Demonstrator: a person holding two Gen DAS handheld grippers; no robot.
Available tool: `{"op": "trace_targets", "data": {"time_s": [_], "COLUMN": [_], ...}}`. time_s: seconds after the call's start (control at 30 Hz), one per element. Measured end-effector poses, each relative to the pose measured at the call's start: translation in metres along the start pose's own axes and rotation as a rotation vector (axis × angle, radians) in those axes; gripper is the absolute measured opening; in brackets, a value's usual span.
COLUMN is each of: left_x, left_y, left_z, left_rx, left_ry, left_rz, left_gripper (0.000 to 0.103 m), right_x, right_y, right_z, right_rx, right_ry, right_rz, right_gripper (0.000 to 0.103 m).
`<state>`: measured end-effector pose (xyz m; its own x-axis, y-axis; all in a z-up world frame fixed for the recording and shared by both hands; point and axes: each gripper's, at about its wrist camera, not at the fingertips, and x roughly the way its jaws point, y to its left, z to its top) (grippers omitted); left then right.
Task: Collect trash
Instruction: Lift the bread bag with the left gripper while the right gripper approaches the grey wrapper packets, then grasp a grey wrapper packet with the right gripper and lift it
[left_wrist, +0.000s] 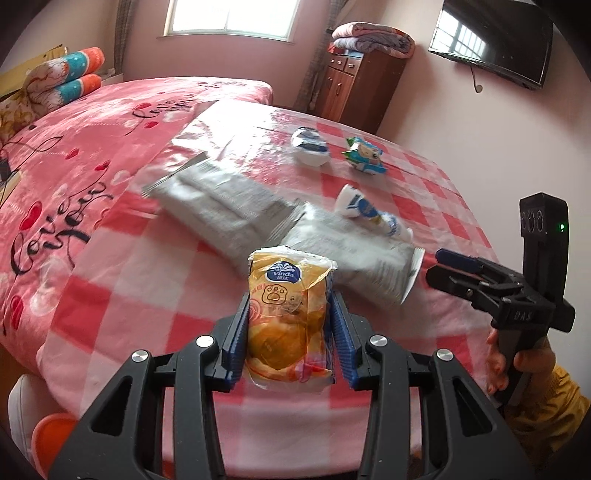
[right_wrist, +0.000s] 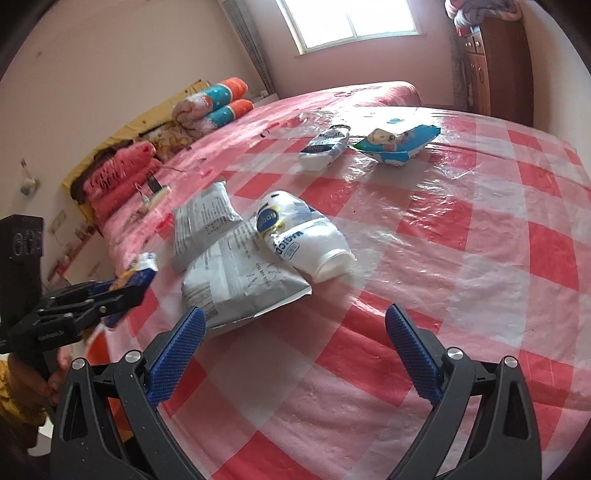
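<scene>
My left gripper (left_wrist: 288, 314) is shut on a yellow Vinda tissue pack (left_wrist: 288, 317), held above the bed's near edge; it also shows in the right wrist view (right_wrist: 125, 286). My right gripper (right_wrist: 295, 332) is open and empty, just short of a silver snack bag (right_wrist: 240, 284). A white squeezed bottle (right_wrist: 306, 236) lies on that bag. A second silver bag (right_wrist: 201, 221) lies to the left. A white pouch (right_wrist: 325, 146) and a blue cartoon wrapper (right_wrist: 395, 142) lie farther back. In the left wrist view the right gripper (left_wrist: 439, 266) is at right.
A red-and-white checked plastic sheet (right_wrist: 461, 229) covers the bed's near part over a pink bedspread (left_wrist: 74, 177). Rolled quilts (right_wrist: 218, 103) lie at the headboard. A wooden cabinet (left_wrist: 354, 85) stands by the wall. An orange object (left_wrist: 51, 439) sits low left.
</scene>
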<state>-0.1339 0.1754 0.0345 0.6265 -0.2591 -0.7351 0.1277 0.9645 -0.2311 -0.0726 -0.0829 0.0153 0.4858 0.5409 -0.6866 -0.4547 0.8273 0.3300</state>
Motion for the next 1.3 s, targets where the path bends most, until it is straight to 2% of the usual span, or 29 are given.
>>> {"op": "trace_targets", "data": {"time_s": [0.23,0.47,0.77,0.97,1.1,1.17,1.2,1.3], "left_x": [-0.009,-0.013,-0.02,-0.024,-0.026,-0.026,-0.026,-0.027], "left_y": [0.024,0.037,0.051,0.058,0.059,0.059,0.059,0.058], "left_z": [-0.017,-0.026,-0.036,-0.041,-0.043,-0.044,-0.044,-0.045], "left_rx": [-0.04,-0.056,-0.096,-0.115,-0.12,-0.12,-0.12,-0.12], "left_ry": [-0.008,-0.014,-0.024,-0.03,-0.037,-0.038,-0.038,-0.039], "left_rz": [0.003,0.007,0.009,0.013,0.013,0.013,0.014,0.014], "left_gripper": [0.043,0.043,0.043,0.043,0.043,0.043,0.043,0.043], "right_x": [0.022,0.04,0.028,0.004,-0.018,-0.026,-0.025,-0.005], "right_y": [0.023,0.046,0.107,0.104,0.092,0.089,0.09,0.09], "right_z": [0.01,0.015,-0.01,-0.011,-0.005,0.001,0.005,0.013], "right_rx": [-0.053,-0.079,-0.191,-0.106,-0.022,-0.017,-0.032,-0.078], "right_ry": [0.05,0.109,0.174,0.18,0.126,0.082,0.069,0.107], "right_rz": [-0.027,0.041,0.148,0.245,0.284,0.242,0.18,0.022], "right_gripper": [0.097,0.097,0.097,0.097,0.097,0.097,0.097,0.097]}}
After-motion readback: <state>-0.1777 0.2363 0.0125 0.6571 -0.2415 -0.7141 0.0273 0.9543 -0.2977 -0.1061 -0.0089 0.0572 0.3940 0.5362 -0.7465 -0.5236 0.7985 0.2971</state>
